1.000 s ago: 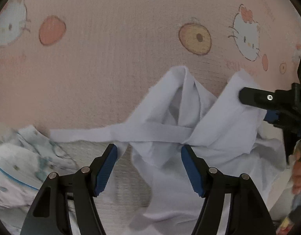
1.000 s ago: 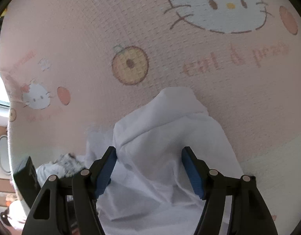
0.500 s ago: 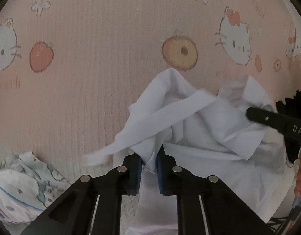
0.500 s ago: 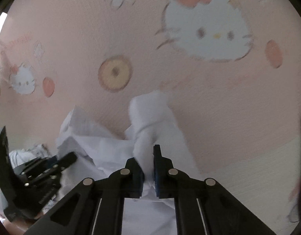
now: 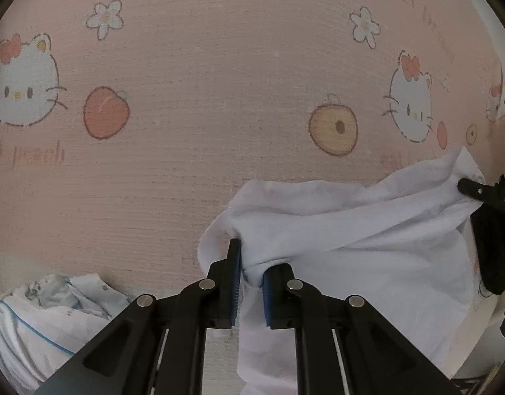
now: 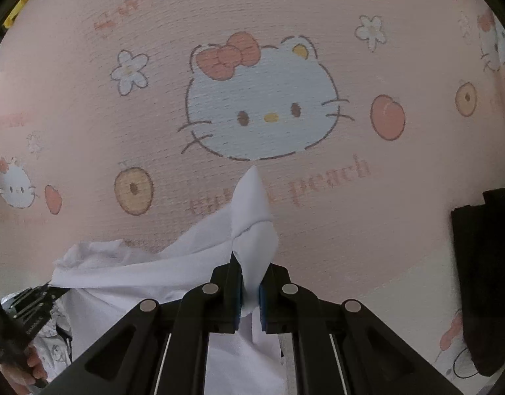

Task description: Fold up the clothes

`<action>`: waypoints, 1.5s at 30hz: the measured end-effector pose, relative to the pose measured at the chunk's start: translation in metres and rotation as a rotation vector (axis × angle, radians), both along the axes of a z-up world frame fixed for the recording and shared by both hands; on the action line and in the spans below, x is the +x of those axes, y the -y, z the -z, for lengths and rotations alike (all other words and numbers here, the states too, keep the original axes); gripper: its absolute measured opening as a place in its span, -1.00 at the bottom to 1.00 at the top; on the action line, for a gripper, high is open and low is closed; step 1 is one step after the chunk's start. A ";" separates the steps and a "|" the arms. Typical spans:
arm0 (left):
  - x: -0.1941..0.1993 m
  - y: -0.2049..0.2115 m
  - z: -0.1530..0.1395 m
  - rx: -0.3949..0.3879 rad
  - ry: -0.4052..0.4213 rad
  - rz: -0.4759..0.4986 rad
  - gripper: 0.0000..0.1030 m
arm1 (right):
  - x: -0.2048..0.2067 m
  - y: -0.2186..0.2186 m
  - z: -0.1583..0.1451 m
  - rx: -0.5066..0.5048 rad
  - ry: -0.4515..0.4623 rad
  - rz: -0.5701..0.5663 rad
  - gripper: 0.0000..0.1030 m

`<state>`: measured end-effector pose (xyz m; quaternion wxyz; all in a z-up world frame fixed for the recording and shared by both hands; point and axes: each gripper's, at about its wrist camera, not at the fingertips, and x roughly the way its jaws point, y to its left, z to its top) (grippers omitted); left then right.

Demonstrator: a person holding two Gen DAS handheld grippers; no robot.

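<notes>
1. The left gripper (image 5: 251, 271) is now clamped on a bunched fold of the white garment (image 5: 351, 230); a second ago its jaws stood wide open over the cloth.
2. The right gripper (image 6: 250, 291) has done the same. Its jaws, open a second ago, are now pinched tight on a peak of the garment that sticks up just ahead of its fingertips.
3. The garment has come up with both grippers. It was slumped in a loose heap on the pink printed sheet (image 5: 203, 98); it now stretches as a band from one gripper across to the other, and the rest hangs below them.
4. In the left view the right gripper shows far to the right, gripping the garment's other end.
5. A second, patterned garment (image 5: 48, 309) lies untouched, low and to the left of the left gripper.
6. As a judgement: both corners look secured and lifted, so folding can begin. The next move likely calls for pulling the band taut and laying it flat.
</notes>
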<state>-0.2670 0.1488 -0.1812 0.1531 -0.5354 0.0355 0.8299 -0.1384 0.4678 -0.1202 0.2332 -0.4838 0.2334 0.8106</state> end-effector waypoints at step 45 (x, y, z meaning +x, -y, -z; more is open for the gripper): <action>0.111 0.090 0.000 0.075 0.128 -0.029 0.47 | -0.004 0.179 0.029 -0.275 0.122 -0.483 0.58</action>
